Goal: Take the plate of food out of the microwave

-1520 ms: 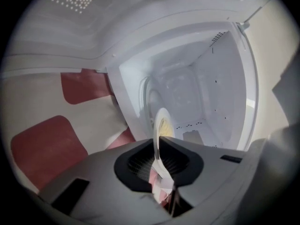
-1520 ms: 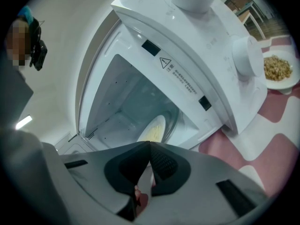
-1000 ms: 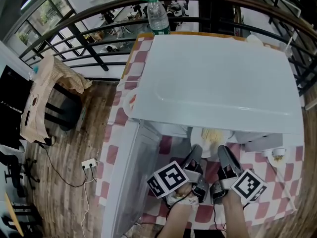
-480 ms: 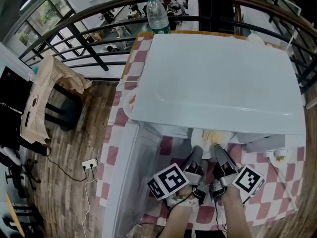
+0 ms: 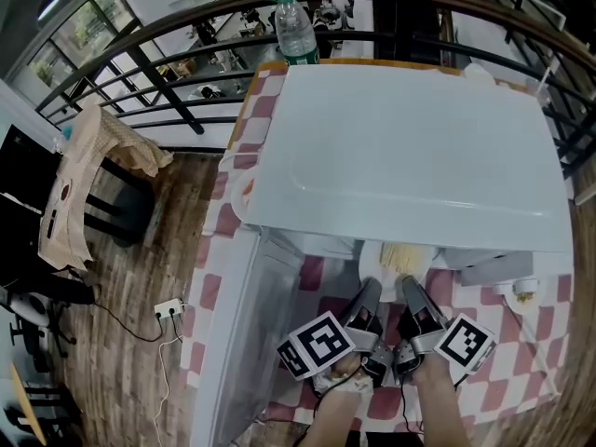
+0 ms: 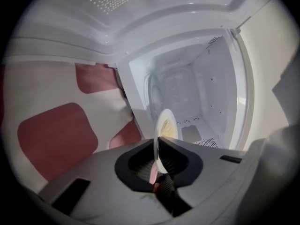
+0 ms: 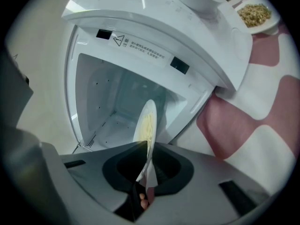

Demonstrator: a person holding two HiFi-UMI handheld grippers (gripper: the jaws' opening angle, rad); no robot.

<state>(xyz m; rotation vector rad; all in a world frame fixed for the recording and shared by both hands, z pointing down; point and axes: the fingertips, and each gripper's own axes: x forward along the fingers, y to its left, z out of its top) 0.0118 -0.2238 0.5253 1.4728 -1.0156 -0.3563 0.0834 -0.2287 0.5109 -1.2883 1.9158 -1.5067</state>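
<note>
We are at the grasp, with the lift-out yet to come. The microwave (image 5: pixel 410 147) stands on the checked tabletop (image 5: pixel 535 347) with its door (image 5: pixel 244 333) swung open at the left. The plate (image 5: pixel 399 257) sits at the mouth of the cavity, its near rim reaching out towards us.

The left gripper (image 5: pixel 370 289) is clamped on that near rim, jaws almost together with the thin edge pinched between them. The right gripper (image 5: pixel 410 287) takes the same rim just beside it. Its jaws have just been closing, and its own view shows the rim between them with the pads meeting on it.

With 2 grips so near each other on 1 edge, we judge the far side of the plate will want to sag. The next move calls for a level, straight draw towards the near edge of the tabletop, both hands together, clearing the door frame.

The plate carries a pale yellow heap, noodles by the look of it. A small dish (image 7: pixel 255 14) by the microwave's right front corner holds brownish grains. A clear bottle (image 5: pixel 296 28) stands at the far edge.
</note>
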